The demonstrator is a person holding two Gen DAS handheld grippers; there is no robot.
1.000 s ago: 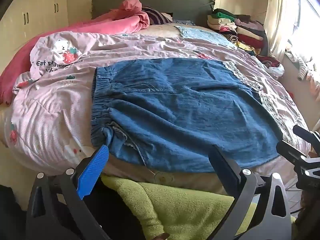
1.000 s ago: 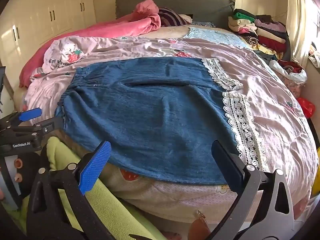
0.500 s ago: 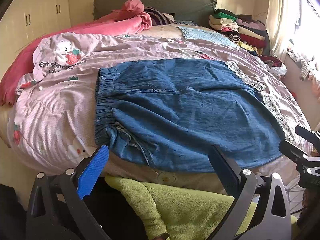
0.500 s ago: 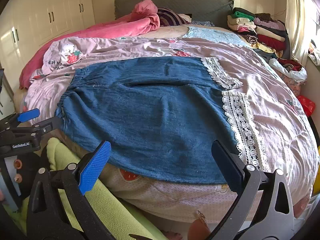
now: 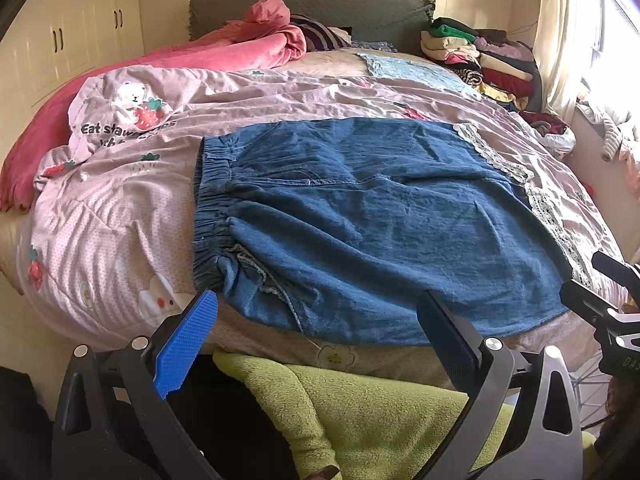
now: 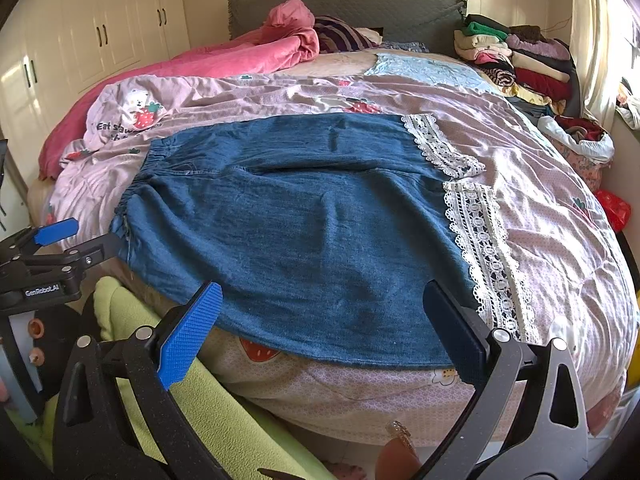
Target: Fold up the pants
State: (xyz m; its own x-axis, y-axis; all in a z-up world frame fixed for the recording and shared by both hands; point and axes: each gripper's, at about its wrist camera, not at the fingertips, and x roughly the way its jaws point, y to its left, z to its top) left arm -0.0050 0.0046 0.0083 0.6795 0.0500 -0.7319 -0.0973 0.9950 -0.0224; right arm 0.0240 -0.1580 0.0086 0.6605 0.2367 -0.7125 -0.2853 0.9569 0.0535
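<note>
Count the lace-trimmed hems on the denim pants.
2. On the denim pants, the far lace hem lies toward the headboard side. The near lace hem runs toward the bed's front edge, next to the right gripper. None seems hidden.

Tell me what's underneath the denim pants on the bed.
The denim pants lie flat on a pink strawberry-print quilt, which shows all around them. Whatever part of the quilt, or anything else, sits directly beneath the denim is covered and cannot be seen.
</note>
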